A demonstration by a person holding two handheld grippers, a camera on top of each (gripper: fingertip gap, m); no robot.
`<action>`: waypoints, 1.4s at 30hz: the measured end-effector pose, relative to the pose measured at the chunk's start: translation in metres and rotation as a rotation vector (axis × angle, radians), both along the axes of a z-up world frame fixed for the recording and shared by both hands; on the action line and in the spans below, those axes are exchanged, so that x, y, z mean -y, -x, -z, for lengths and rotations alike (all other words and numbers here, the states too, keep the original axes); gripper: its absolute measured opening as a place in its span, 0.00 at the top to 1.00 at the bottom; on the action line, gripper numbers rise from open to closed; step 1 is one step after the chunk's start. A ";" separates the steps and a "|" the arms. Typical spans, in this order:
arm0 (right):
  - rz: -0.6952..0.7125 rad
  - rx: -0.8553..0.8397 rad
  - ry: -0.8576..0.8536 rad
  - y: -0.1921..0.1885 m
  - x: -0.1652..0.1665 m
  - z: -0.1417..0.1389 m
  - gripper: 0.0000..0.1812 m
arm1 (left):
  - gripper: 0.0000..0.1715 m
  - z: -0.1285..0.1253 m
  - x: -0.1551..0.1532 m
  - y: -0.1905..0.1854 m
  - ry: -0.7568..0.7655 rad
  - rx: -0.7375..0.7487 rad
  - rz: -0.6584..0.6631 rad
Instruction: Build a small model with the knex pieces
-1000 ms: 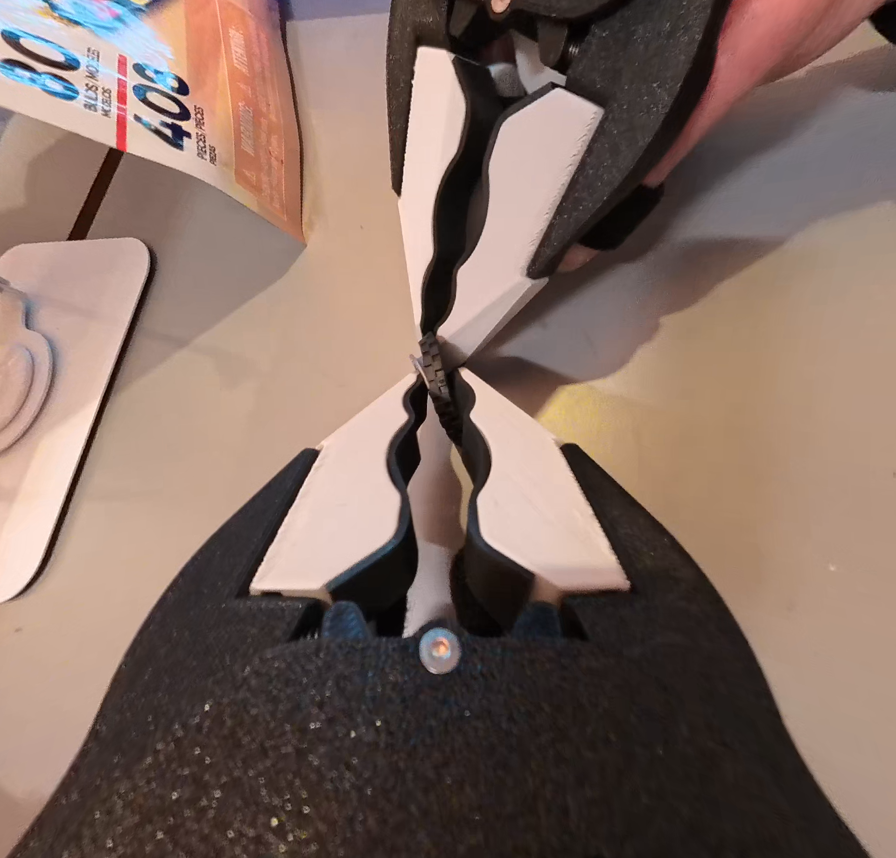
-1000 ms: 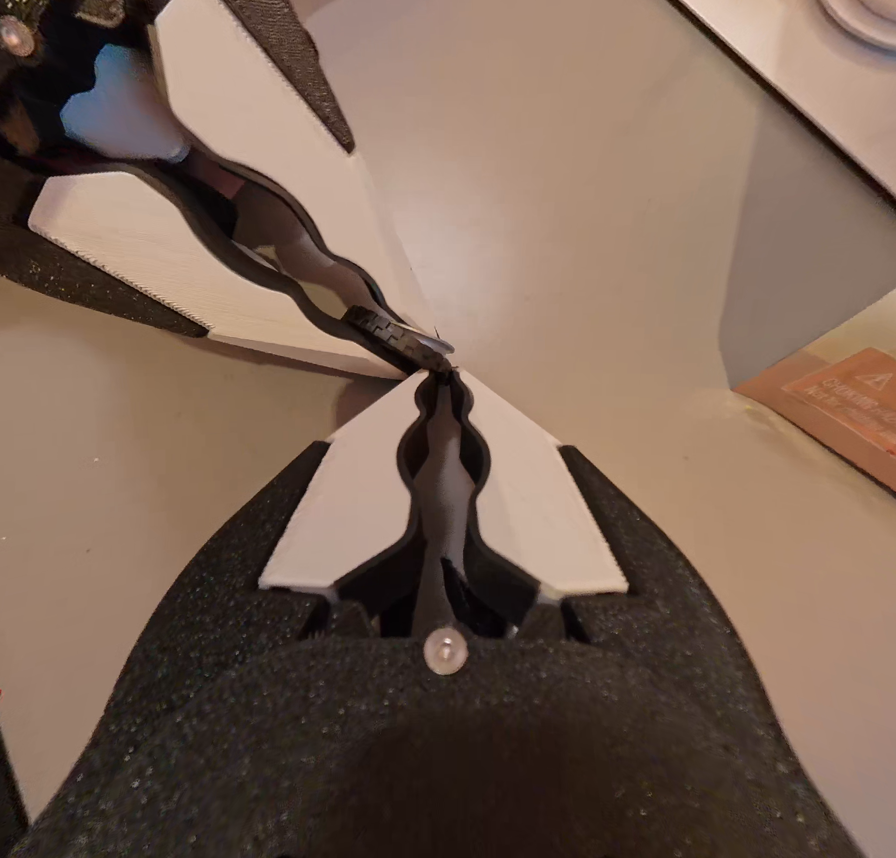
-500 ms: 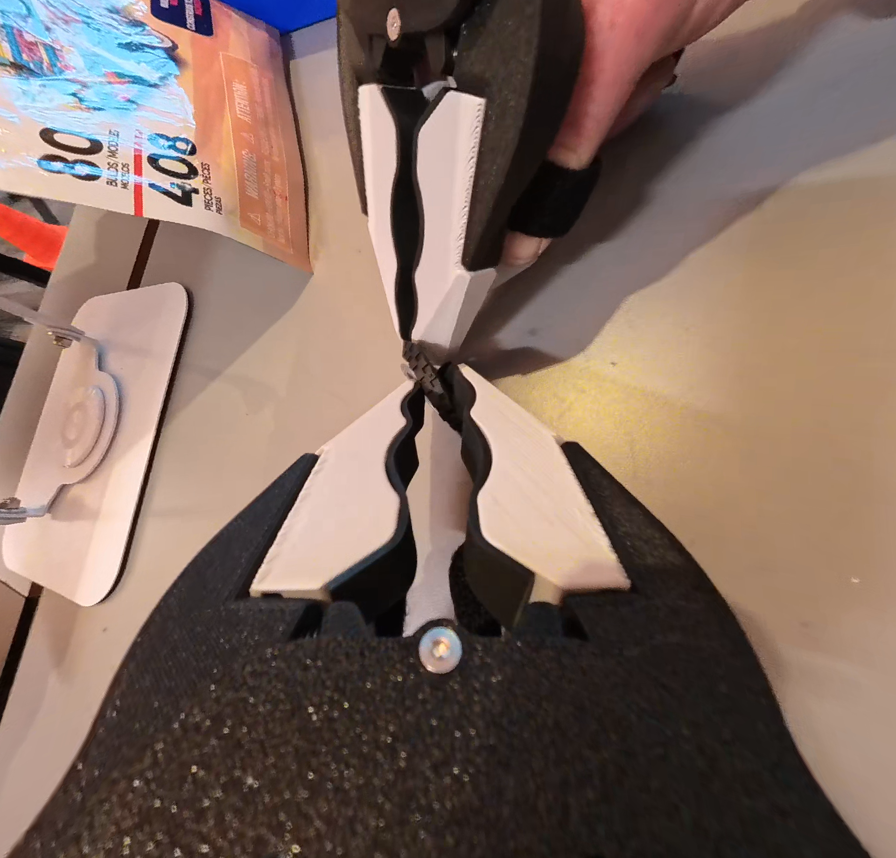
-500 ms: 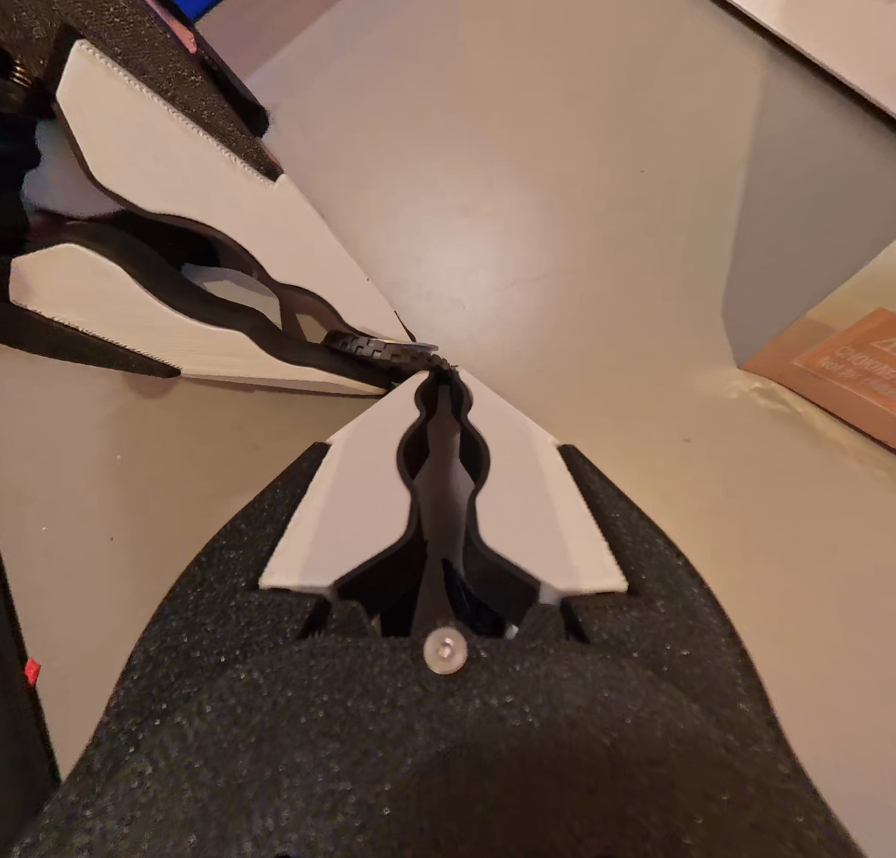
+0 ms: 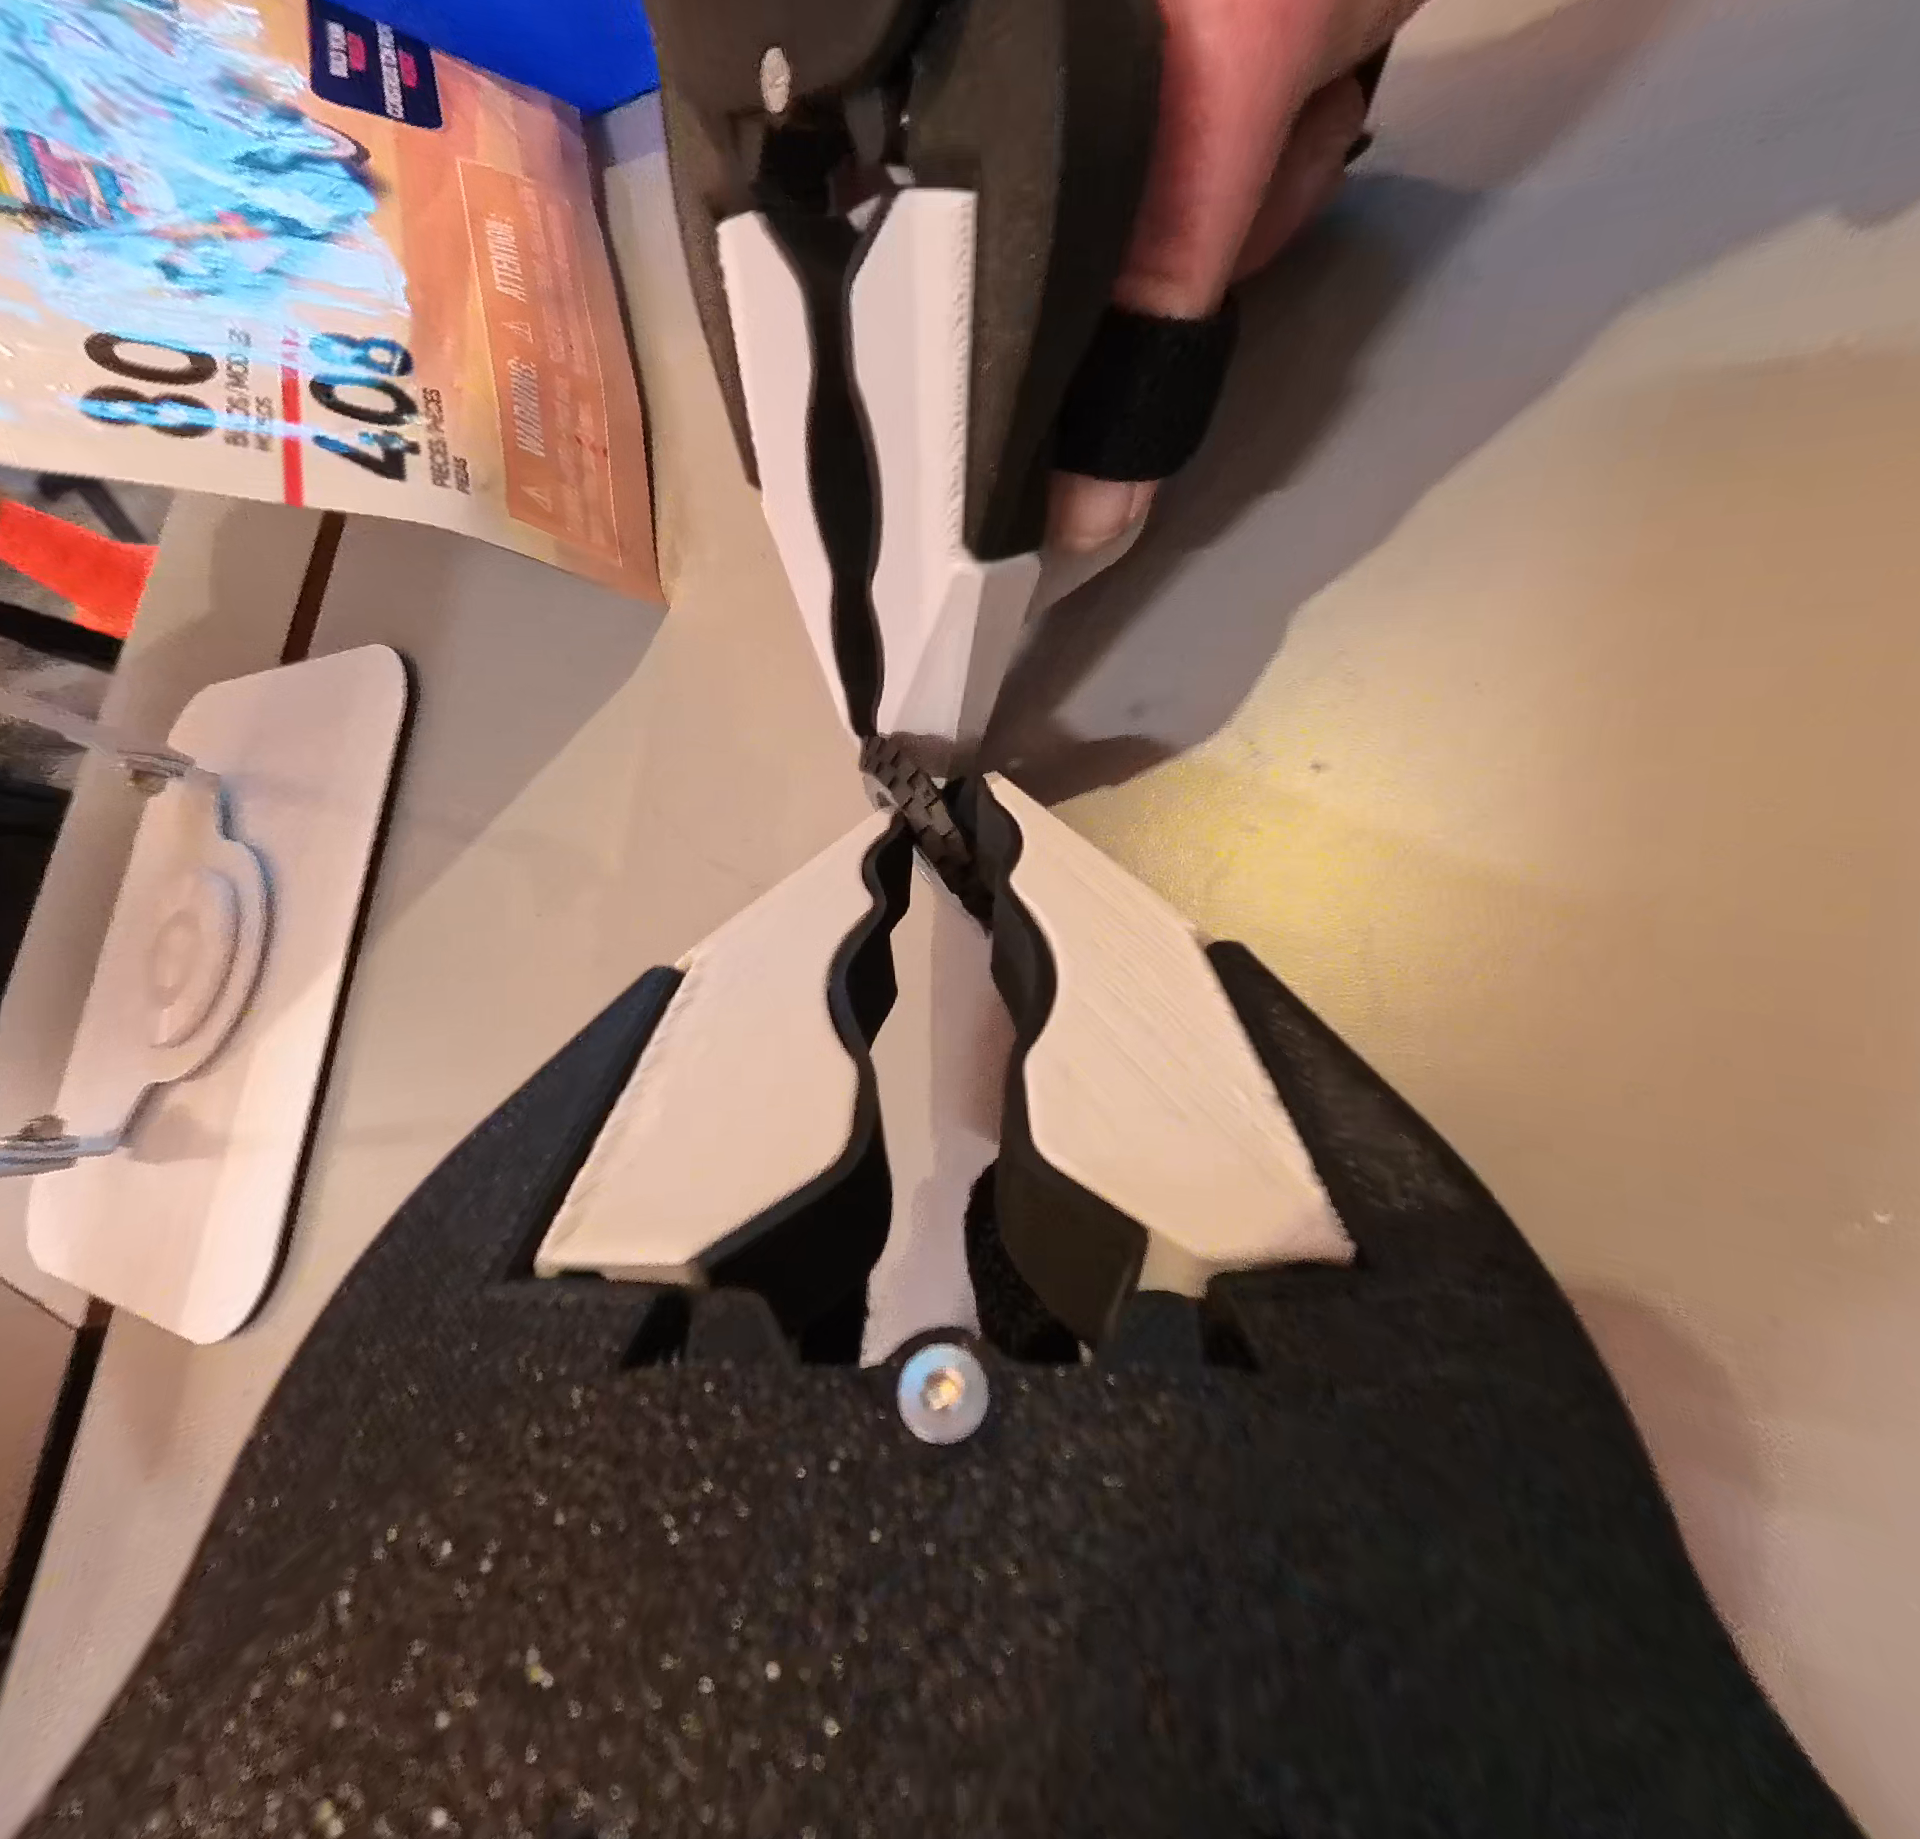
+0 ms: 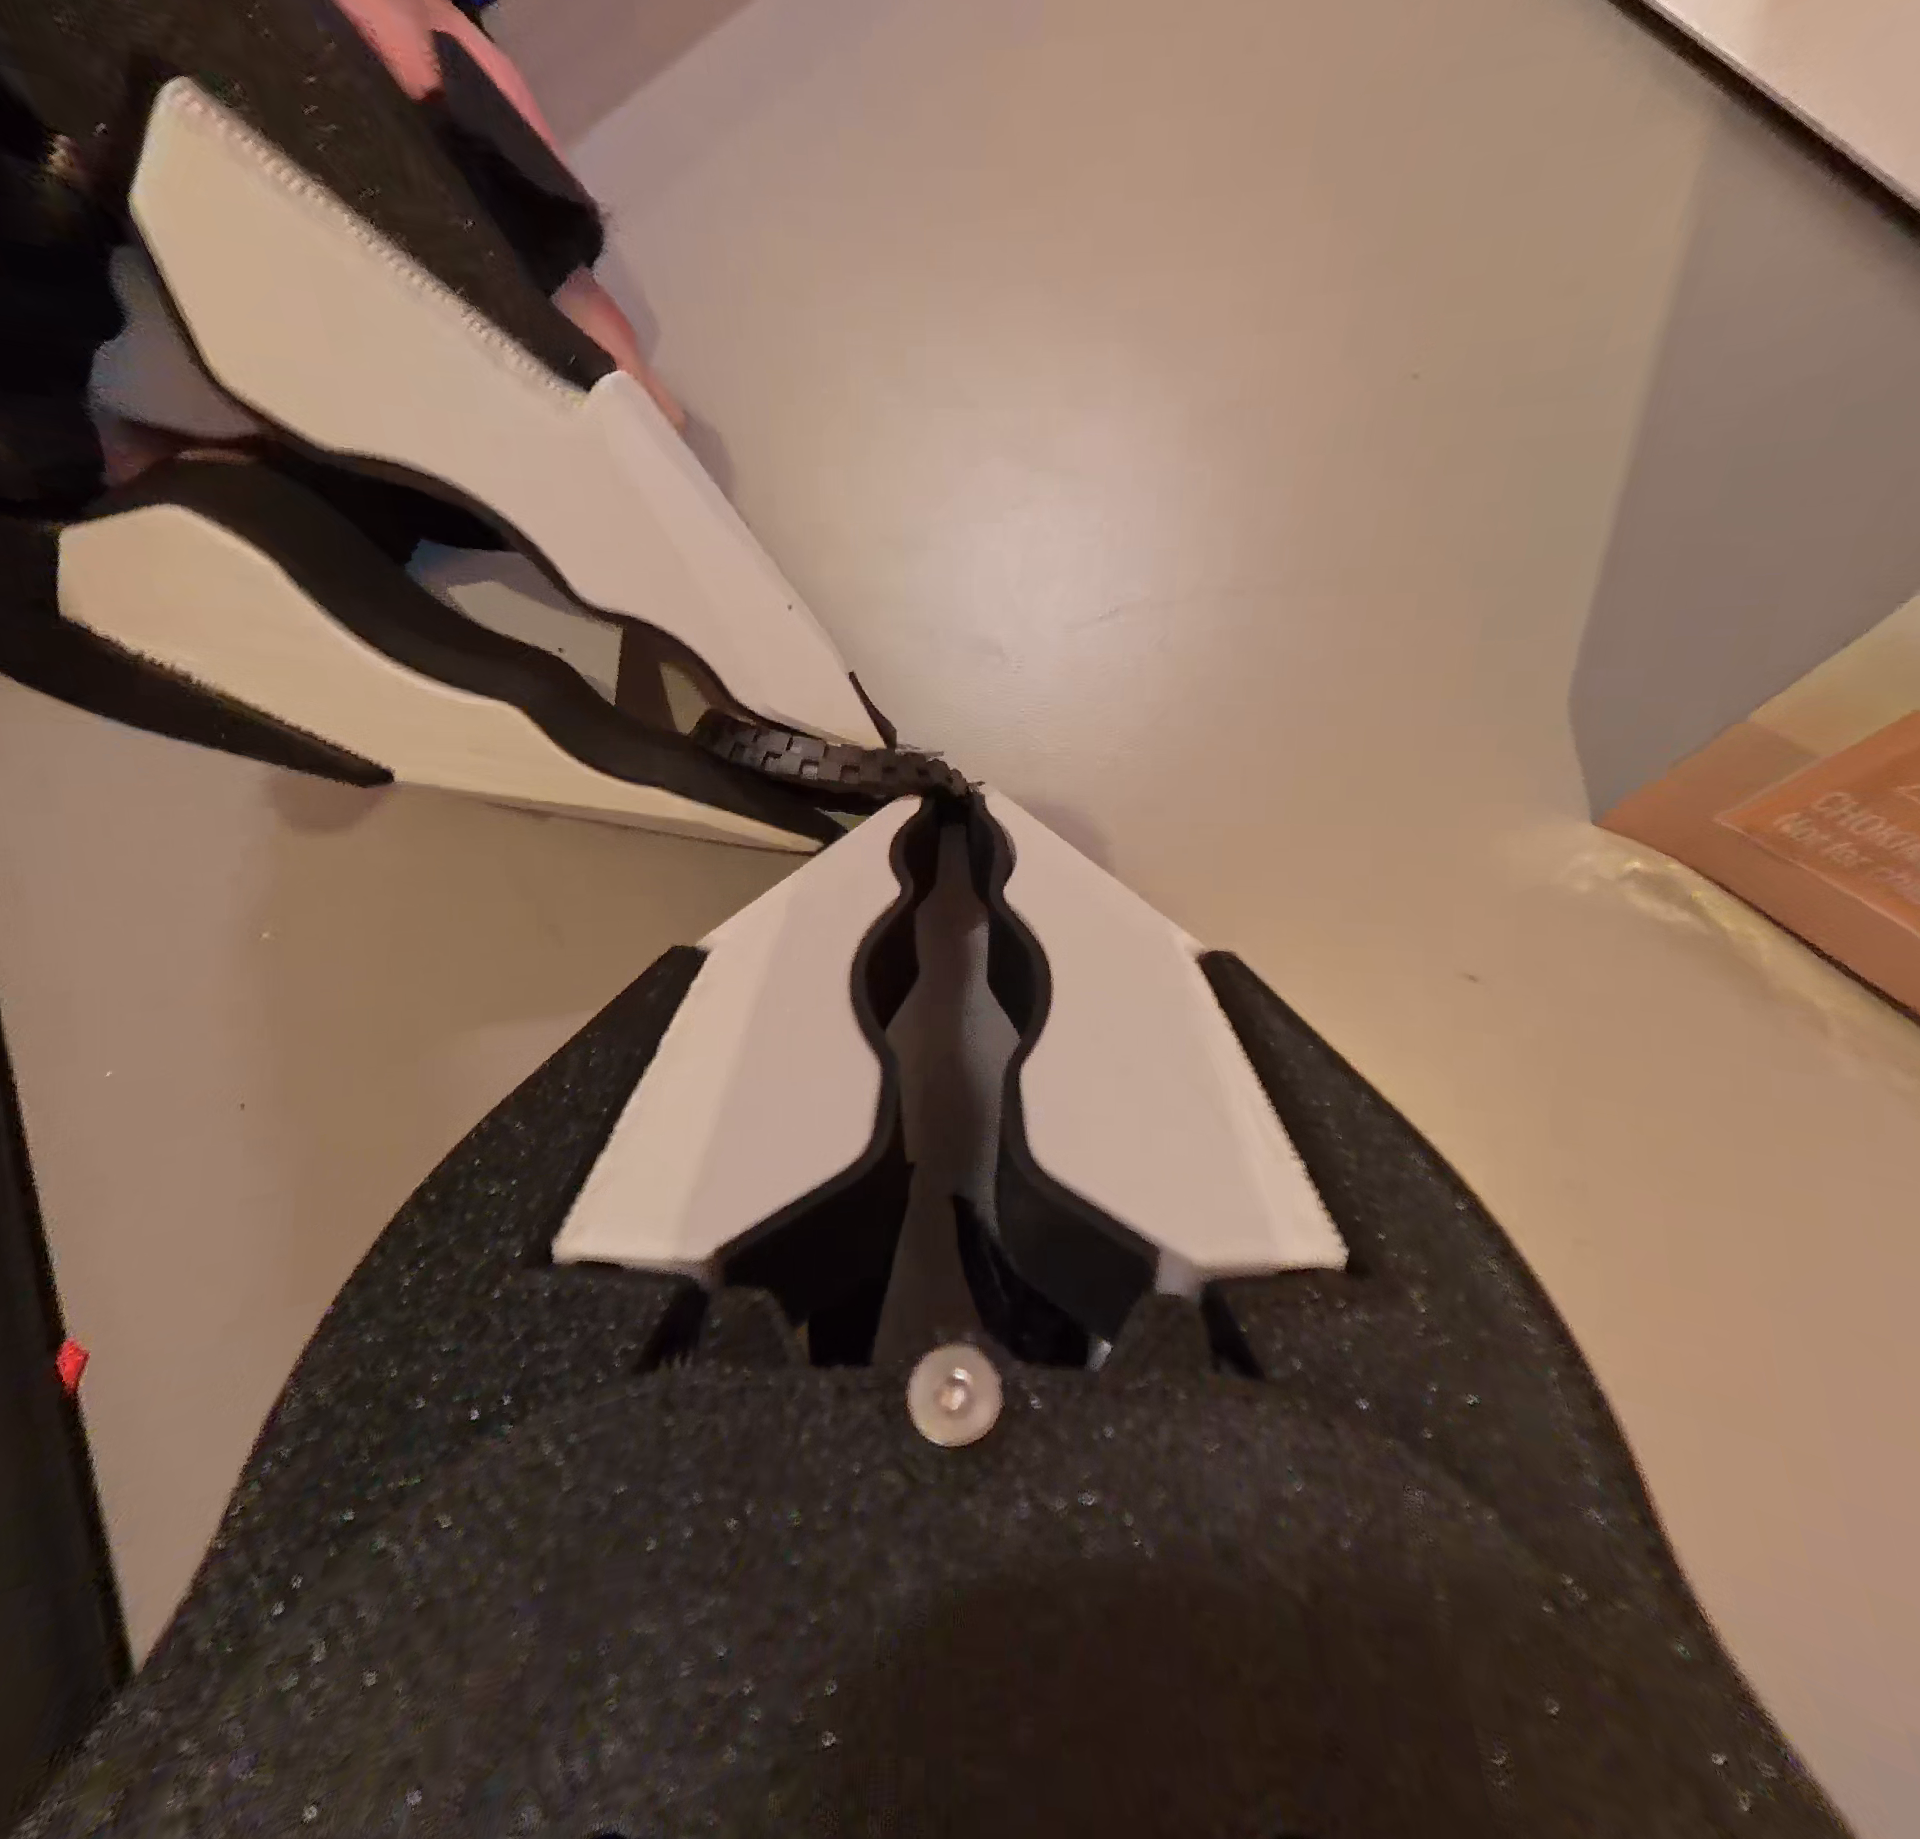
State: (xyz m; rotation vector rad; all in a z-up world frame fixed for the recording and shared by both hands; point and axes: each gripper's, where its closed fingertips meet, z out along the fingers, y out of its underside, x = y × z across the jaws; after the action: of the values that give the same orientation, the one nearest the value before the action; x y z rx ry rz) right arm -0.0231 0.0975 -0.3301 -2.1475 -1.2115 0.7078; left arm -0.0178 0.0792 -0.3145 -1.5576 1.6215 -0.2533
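Note:
A small black ridged wheel (image 5: 928, 815) hangs above the beige table (image 5: 1507, 906), pinched between the two grippers, which meet tip to tip. My left gripper (image 5: 940, 821) is shut on one side of the wheel. My right gripper (image 5: 916, 735) comes down from the top of the left wrist view in a person's hand, with its jaws closed on the wheel's far edge. In the right wrist view my right gripper (image 6: 951, 802) nips the end of the wheel (image 6: 800, 755). There the left gripper (image 6: 862, 790) reaches in from the left.
A printed orange and white box (image 5: 343, 335) lies at the back left, with a blue thing (image 5: 499, 2) behind it. A white card with a clear blister (image 5: 239, 958) sits at the left edge. In the right wrist view a cardboard box (image 6: 1787, 854) lies at the right. My two grippers' fingertips are within a few centimetres of each other.
Both grippers keep their grip on the wheel. In the left wrist view the right gripper has swung more upright, and more of the white card shows at the left.

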 end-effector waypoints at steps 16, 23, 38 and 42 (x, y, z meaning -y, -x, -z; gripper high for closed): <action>0.002 -0.282 -0.081 -0.008 0.006 -0.053 0.85 | 0.98 -0.056 -0.006 -0.005 0.371 0.491 -0.027; -0.008 -0.473 -0.023 0.006 0.017 -0.076 0.92 | 0.98 -0.084 0.005 -0.009 0.265 0.576 0.048; -0.002 -0.023 -0.453 -0.004 0.004 -0.060 0.94 | 0.97 -0.061 0.001 -0.007 0.078 0.321 0.034; 0.049 -0.040 -0.500 -0.003 -0.001 -0.070 0.93 | 0.98 -0.074 -0.004 -0.006 0.100 0.425 -0.004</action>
State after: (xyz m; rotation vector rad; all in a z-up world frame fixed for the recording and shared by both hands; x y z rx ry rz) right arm -0.0202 0.0986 -0.2601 -1.7315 -1.1633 0.3722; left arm -0.0119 0.0836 -0.2404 -1.4594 1.2870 -0.6270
